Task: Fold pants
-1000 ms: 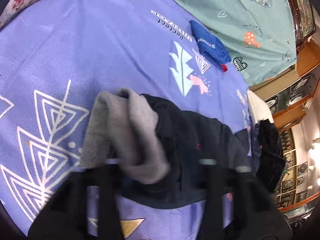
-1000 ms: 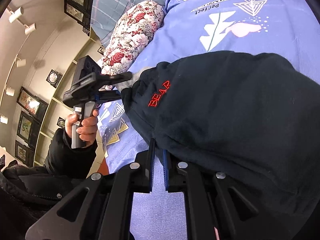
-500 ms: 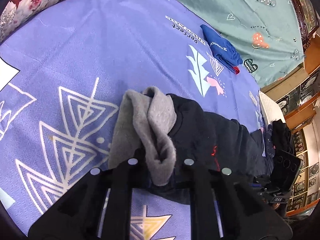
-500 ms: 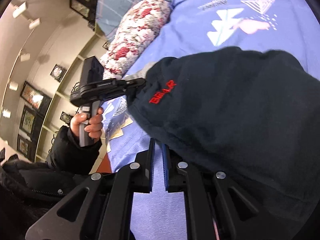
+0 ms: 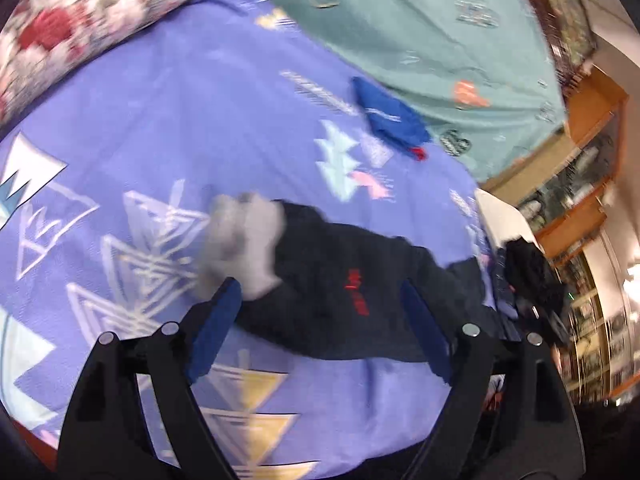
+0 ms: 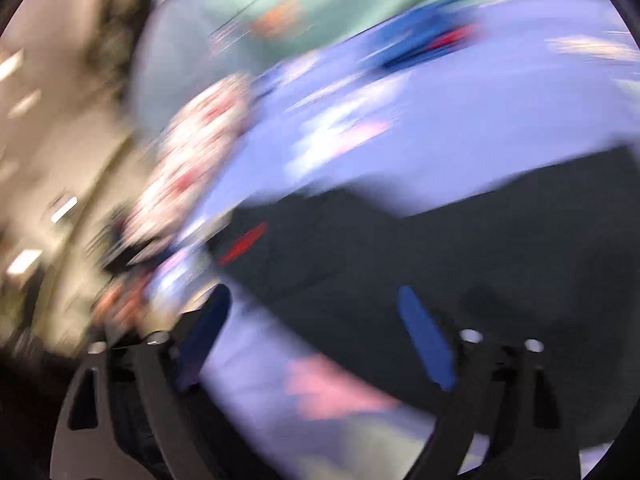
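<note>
The dark pants (image 5: 344,280) with a red logo and a grey waistband (image 5: 244,240) lie folded on the purple bedsheet (image 5: 200,120). My left gripper (image 5: 320,300) is open and empty, just above their near edge. My right gripper (image 6: 316,308) is open and empty over the pants (image 6: 440,248). The right wrist view is badly blurred by motion.
A folded blue garment (image 5: 390,120) lies farther back on the sheet. A floral pillow (image 5: 80,28) is at the far left and a teal blanket (image 5: 440,32) is behind. Wooden shelves (image 5: 580,184) stand to the right.
Both grippers have opened and let go of the pants. The pants now lie on the sheet. Both grippers have pulled back, the right one moving fast.
</note>
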Motion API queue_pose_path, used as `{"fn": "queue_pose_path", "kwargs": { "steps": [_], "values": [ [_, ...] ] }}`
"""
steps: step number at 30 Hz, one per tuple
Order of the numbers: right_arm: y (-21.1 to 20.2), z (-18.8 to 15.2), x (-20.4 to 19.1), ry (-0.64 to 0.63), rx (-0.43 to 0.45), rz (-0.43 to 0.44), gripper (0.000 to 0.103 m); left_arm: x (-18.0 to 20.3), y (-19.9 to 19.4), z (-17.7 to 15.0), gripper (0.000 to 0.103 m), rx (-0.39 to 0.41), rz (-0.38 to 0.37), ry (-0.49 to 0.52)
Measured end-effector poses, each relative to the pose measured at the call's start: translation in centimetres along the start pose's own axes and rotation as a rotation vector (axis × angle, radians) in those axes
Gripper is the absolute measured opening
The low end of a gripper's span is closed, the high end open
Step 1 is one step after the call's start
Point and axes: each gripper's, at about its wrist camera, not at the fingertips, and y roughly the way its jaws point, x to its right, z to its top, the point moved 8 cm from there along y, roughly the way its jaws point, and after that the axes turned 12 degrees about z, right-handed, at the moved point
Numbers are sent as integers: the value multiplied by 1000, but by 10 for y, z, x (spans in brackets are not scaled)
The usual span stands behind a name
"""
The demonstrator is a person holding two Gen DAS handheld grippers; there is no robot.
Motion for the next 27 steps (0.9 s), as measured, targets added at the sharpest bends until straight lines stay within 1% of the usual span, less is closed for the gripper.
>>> {"fn": "queue_pose_path", "kwargs": {
  "steps": [1, 2, 3, 4, 5, 7, 9, 10, 11, 12, 13, 14, 15, 16, 19, 20, 22, 23, 24, 25, 27],
  "values": [
    [-20, 12, 30, 63, 60, -69, 101, 15, 3, -2, 84, -2, -31, 29],
    [-39, 23, 67, 140, 102, -157, 101, 30, 8, -5, 84, -11, -60, 57],
    [-52, 29, 97, 198, 121, -240, 101, 45, 17, -10, 85, -27, -88, 90],
    [-58, 33, 116, 225, 128, -290, 101, 56, 27, -15, 85, -42, -97, 117],
    [-61, 37, 136, 246, 122, -341, 101, 63, 38, -19, 85, -59, -91, 134],
    [-59, 42, 167, 254, 105, -450, 101, 68, 64, -28, 85, -103, -85, 141],
    [-47, 42, 182, 259, 65, -493, 101, 63, 84, -36, 85, -137, -63, 117],
    [-39, 39, 192, 281, 35, -508, 100, 59, 89, -38, 85, -142, -56, 106],
    [-32, 36, 196, 297, 17, -509, 90, 56, 92, -40, 85, -140, -59, 95],
    [-28, 36, 195, 289, 7, -522, 82, 54, 92, -40, 85, -134, -70, 84],
    [-25, 38, 189, 230, 3, -539, 51, 52, 91, -41, 85, -127, -78, 81],
    [-23, 39, 182, 204, -8, -528, 28, 51, 90, -41, 85, -122, -84, 79],
    [-24, 41, 177, 194, 4, -499, 18, 48, 88, -42, 85, -120, -91, 79],
    [-24, 43, 167, 189, 20, -433, 12, 47, 88, -42, 85, -120, -95, 79],
    [-51, 53, 129, 132, 98, -367, 12, 45, 90, -42, 85, -126, -102, 78],
    [-67, 57, 109, 108, 136, -337, 12, 44, 91, -41, 85, -126, -105, 79],
    [-96, 63, 75, 50, 193, -310, 12, 45, 91, -40, 85, -126, -114, 80],
    [-116, 61, 56, 15, 220, -327, 11, 44, 91, -40, 85, -126, -121, 78],
    [-131, 58, 46, 3, 238, -347, 11, 44, 90, -40, 85, -126, -127, 77],
    [-141, 56, 42, 0, 245, -361, 11, 44, 91, -39, 85, -126, -130, 77],
    [-156, 40, 49, 35, 225, -407, 11, 43, 91, -38, 85, -127, -138, 79]
  ]
}}
